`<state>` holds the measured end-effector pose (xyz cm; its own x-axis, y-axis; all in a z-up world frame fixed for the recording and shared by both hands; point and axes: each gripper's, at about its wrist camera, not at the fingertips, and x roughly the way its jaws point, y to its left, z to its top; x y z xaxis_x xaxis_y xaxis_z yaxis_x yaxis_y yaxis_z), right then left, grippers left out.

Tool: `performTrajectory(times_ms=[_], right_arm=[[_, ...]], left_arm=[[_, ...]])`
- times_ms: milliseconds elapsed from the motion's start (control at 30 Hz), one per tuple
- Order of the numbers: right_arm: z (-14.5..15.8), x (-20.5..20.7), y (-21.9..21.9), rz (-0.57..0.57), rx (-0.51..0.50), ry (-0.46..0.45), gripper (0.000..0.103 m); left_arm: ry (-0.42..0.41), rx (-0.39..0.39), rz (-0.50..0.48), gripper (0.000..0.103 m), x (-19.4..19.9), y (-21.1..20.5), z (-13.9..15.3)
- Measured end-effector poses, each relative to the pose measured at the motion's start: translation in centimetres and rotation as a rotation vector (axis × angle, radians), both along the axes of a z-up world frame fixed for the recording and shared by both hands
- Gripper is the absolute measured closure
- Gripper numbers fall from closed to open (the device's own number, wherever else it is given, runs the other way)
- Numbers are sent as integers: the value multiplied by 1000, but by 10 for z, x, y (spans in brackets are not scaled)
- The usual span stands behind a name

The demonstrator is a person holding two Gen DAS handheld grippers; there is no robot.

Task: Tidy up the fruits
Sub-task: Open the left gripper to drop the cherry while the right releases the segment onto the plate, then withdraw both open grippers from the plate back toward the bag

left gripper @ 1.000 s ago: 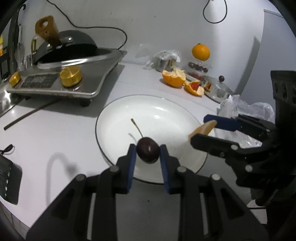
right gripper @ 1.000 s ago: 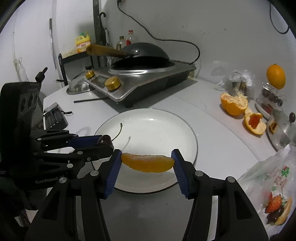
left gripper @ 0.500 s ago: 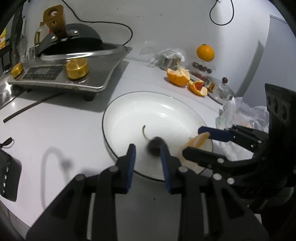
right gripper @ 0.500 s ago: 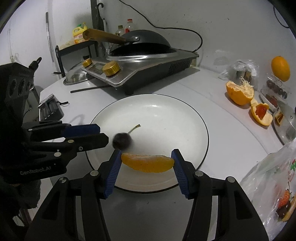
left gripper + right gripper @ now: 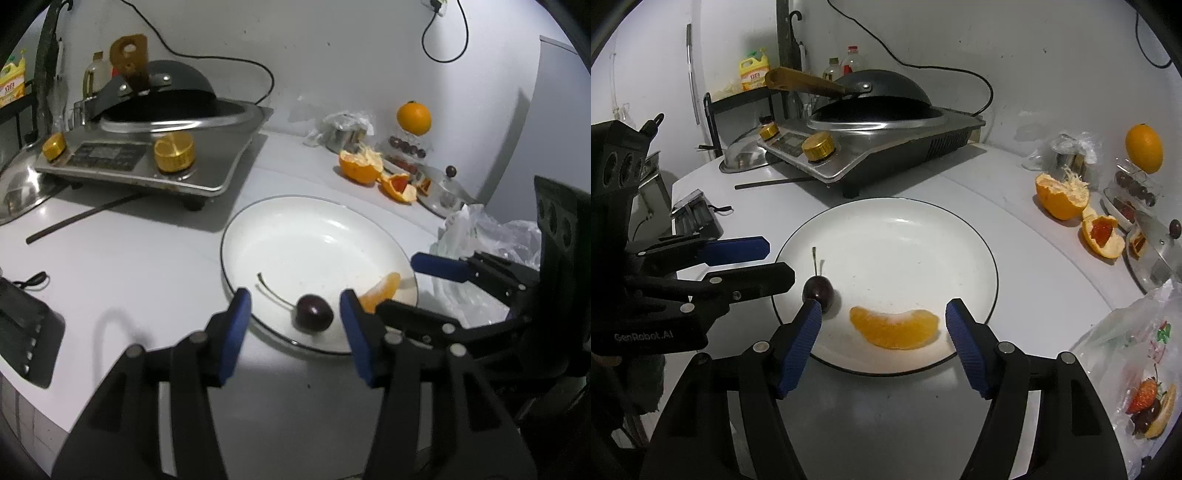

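A white plate (image 5: 314, 236) (image 5: 886, 229) lies on the white counter. A dark cherry (image 5: 314, 318) (image 5: 817, 290) with a long stem rests on the plate's near rim. An orange segment (image 5: 894, 326) (image 5: 384, 291) lies on the plate beside it. My left gripper (image 5: 295, 325) is open, its jaws either side of the cherry without touching it. My right gripper (image 5: 882, 332) is open, its jaws spread wide of the orange segment. Each gripper shows in the other's view, the left (image 5: 746, 262) and the right (image 5: 417, 288).
An induction cooker with a black wok (image 5: 871, 107) stands behind the plate. Orange peels (image 5: 1060, 195), a whole orange (image 5: 1144, 147) and a tray of cherries sit at the back right. A plastic bag with fruit (image 5: 1145, 398) lies at the right. A dark box (image 5: 22, 325) is left.
Both grippers have opened. The cherry dropped from the left gripper onto the plate, and the orange segment was released from the right gripper onto the plate.
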<state>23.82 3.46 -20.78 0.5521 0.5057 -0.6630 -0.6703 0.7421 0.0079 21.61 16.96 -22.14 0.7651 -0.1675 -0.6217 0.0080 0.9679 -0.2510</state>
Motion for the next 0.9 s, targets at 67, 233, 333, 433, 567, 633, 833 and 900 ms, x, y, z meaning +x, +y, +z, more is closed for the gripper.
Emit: performTrajectory(times_ms=[67, 233, 333, 433, 567, 633, 833, 900], right_arm=[[3, -3, -3, -4, 4, -9, 30], [11, -10, -13, -23, 11, -27, 30], [16, -14, -21, -36, 19, -38, 30], [20, -19, -32, -53, 31, -51, 30], [24, -23, -46, -72, 46, -59, 30], [26, -26, -53, -79, 54, -65, 30], [34, -35, -80, -99, 78, -86, 30], [35, -37, -89, -107, 84, -92, 30]], left_arm=[[-4, 4, 5, 52, -3, -2, 2], [-11, 16, 9, 51, -8, -7, 7], [-14, 25, 8, 51, -11, -11, 10], [-15, 35, 6, 51, -14, -18, 12], [-21, 49, -7, 48, -17, -30, 16], [-26, 49, -13, 31, -18, -35, 18], [-39, 62, -20, 28, -22, -56, 27], [-42, 67, -22, 28, -22, -64, 30]])
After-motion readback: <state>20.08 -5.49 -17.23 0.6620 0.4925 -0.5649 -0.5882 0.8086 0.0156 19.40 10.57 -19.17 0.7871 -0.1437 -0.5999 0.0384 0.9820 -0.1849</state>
